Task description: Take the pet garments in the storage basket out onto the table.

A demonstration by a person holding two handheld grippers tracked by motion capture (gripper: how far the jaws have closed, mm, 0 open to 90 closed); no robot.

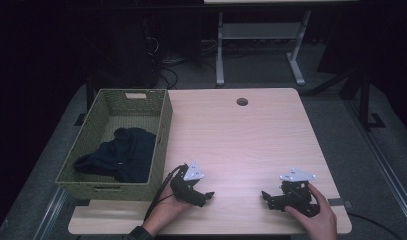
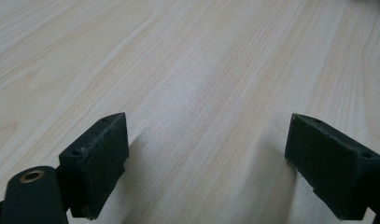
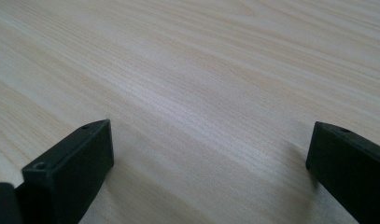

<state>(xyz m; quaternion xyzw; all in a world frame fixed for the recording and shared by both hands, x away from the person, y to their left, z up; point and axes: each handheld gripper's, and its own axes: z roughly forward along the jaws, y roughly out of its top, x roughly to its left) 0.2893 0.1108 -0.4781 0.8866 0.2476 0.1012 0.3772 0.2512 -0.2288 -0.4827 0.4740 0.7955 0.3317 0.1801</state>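
My left gripper (image 1: 206, 196) rests low on the light wooden table (image 1: 241, 145) near its front edge, just right of the basket, held in a hand. Its jaws stand wide apart with bare wood between them (image 2: 206, 158). My right gripper (image 1: 267, 198) sits at the front right of the table, in the other hand, pointing left. Its jaws are also spread wide over bare table (image 3: 211, 163). A dark blue garment (image 1: 122, 154) lies crumpled inside a green woven basket (image 1: 161, 130) at the table's left.
A round cable hole (image 1: 242, 101) is in the table near its far edge. Beyond the table, a white desk frame (image 1: 261, 40) stands on the grey floor. A cable (image 1: 158, 192) trails from the left gripper beside the basket.
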